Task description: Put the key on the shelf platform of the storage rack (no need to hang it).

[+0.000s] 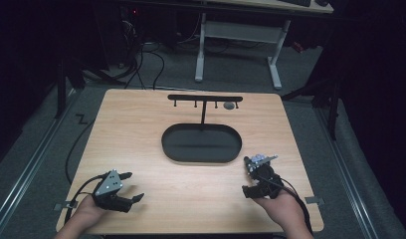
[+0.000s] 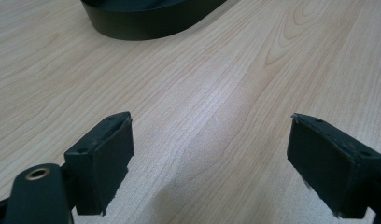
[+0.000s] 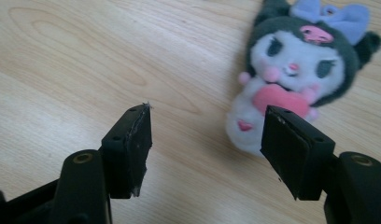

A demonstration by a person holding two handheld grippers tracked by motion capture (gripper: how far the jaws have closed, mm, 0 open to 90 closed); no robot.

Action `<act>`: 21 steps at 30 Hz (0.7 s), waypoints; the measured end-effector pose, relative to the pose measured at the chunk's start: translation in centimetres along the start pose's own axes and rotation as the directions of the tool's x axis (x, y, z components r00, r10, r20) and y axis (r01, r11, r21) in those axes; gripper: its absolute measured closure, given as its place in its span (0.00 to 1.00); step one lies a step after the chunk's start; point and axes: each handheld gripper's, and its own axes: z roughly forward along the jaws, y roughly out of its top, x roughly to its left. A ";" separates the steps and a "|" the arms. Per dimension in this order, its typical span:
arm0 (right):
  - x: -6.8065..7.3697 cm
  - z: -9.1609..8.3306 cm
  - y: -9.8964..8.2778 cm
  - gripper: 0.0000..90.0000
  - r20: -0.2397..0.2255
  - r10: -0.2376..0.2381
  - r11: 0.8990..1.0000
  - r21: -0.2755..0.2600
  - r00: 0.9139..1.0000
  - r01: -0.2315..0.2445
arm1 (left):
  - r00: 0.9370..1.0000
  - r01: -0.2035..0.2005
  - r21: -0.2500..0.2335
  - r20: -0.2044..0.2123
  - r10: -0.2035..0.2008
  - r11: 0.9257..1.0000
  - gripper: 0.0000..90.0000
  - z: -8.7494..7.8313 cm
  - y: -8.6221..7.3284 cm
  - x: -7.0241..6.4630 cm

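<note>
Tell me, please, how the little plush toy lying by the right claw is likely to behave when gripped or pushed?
The plush toy looks soft and stuffed, so it would probably squash between the right claw pads rather than slip. It seems light, likely sliding easily on the smooth wooden table. Lying flat, it should not roll.

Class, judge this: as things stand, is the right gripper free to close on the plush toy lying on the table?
Probably yes. The right gripper is open, and the plush toy lies just ahead on bare table, slightly off toward one jaw, with nothing between them.

Plush toy (image 3: 291, 70) black-white, pink heart, lilac bow; tray (image 1: 201, 143) black.
</note>
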 end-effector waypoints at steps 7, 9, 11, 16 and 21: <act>-1.5 -0.5 -0.2 0.36 0.026 0.041 0.999 -0.004 0.999 -0.041 | 1.000 0.000 0.001 0.000 0.000 1.000 0.17 0.0 0.0 0.0; -1.6 -0.5 -0.2 0.35 0.030 0.041 0.999 -0.004 0.999 -0.041 | 1.000 -0.001 0.001 0.000 0.001 1.000 0.17 0.0 0.0 0.0; -2.0 -0.4 -0.3 0.34 0.031 0.061 0.998 -0.005 0.998 -0.061 | 1.000 -0.001 0.002 0.000 0.001 1.000 0.17 0.0 0.0 0.0; -2.7 -0.1 -0.4 0.27 0.045 0.101 0.995 -0.008 0.994 -0.101 | 1.000 -0.001 0.001 0.000 0.001 1.000 0.17 0.0 0.0 0.0; -3.0 0.4 -0.6 0.22 0.054 0.126 0.992 -0.009 0.991 -0.126 | 1.000 -0.001 0.002 0.001 0.001 1.000 0.17 0.0 0.0 0.0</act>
